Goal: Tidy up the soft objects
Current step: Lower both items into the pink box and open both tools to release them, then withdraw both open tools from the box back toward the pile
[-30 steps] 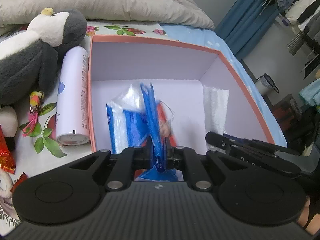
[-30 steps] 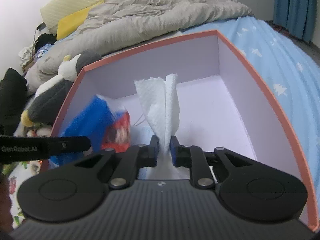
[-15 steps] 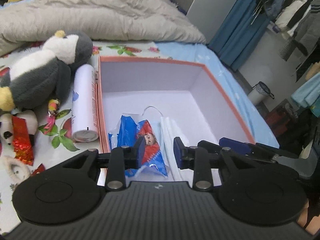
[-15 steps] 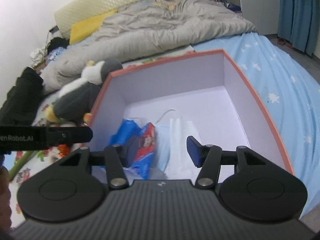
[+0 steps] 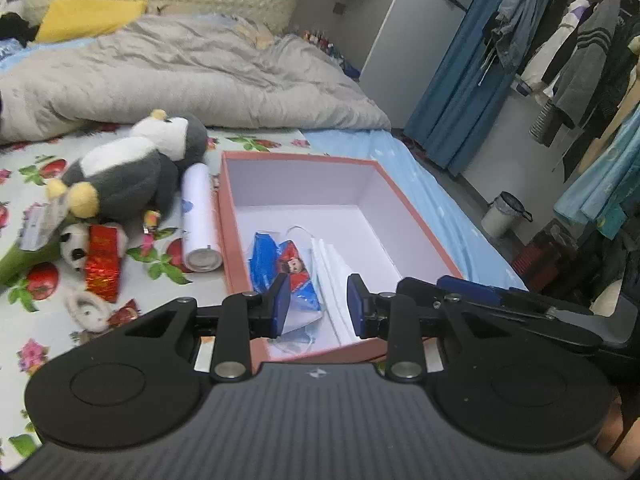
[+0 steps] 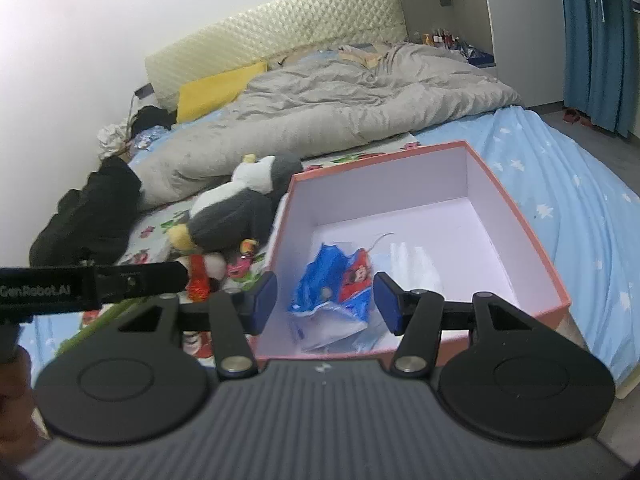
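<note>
A: What has just changed?

B: Both claws have let go. A second ago the left claw (image 5: 318,306) was pinched on the blue packet (image 5: 286,270) and the right claw (image 6: 326,302) on the white tissue (image 5: 332,276); the jaws of both have just been opening, and now nothing is between either pair.

A: Where did those two things end up?

B: Inside the pink box (image 5: 416,216), on its floor at the near end, packet on the left and tissue just beside it. The box sits on the bed (image 6: 568,184), near its right edge.

A: So what does that mean for the tidying?

B: Two soft items are stowed, I'd say. The penguin plush (image 5: 132,168), the small panda toy (image 5: 74,246) and other bits lie on the bed left of the box, so more likely remains.

A: And the hands?

B: Both claws have pulled back and up from the box. They point down at a slant over its near wall, side by side, jaws partly spread, the right wider.
</note>
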`<state>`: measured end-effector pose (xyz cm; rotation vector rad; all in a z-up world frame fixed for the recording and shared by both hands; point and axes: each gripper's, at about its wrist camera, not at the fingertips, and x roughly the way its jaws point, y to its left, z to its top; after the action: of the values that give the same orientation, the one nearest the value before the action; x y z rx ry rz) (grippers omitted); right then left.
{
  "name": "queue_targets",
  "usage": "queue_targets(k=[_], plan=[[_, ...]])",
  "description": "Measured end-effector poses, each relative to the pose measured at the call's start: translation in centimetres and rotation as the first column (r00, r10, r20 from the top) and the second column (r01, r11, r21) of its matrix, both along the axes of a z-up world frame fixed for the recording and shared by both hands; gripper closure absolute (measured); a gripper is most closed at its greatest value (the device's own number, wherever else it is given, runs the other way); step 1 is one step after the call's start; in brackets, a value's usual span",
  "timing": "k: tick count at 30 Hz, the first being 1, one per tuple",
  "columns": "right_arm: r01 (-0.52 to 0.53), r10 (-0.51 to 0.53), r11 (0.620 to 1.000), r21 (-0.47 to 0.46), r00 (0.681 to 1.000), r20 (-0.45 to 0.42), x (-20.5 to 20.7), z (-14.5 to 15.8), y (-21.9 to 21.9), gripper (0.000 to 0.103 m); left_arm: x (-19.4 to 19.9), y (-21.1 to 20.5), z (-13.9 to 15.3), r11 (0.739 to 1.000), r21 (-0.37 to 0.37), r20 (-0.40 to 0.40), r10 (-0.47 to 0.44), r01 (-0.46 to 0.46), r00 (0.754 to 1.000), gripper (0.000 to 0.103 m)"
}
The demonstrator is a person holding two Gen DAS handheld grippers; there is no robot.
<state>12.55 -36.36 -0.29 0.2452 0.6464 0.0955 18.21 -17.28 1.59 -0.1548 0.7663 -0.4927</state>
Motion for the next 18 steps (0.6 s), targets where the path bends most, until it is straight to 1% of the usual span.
queue_targets(k=[8, 14, 18], plan=[[-0.033, 0.032, 0.999, 0.018, 0.999, 0.02, -3.9, 0.3, 2.4, 0.047, -5.3, 3.8, 1.3, 0.999, -0.012, 0.039, 0.045, -0.044, 0.998, 0.067], [-0.069, 0.069, 0.997, 0.018, 0.997, 0.023, -6.4, -0.1, 4.4, 0.047, -8.7, 6.1, 1.0, 0.995, -0.019, 0.049, 0.1, -0.099, 0.994, 0.067], [-0.105, 0.105, 0.994, 0.007, 0.994, 0.033, -7.6, 0.0, 5.9, 0.047, -10.5, 7.5, 0.6, 0.992, -0.01, 0.047, 0.13, -0.13, 0.99, 0.067]])
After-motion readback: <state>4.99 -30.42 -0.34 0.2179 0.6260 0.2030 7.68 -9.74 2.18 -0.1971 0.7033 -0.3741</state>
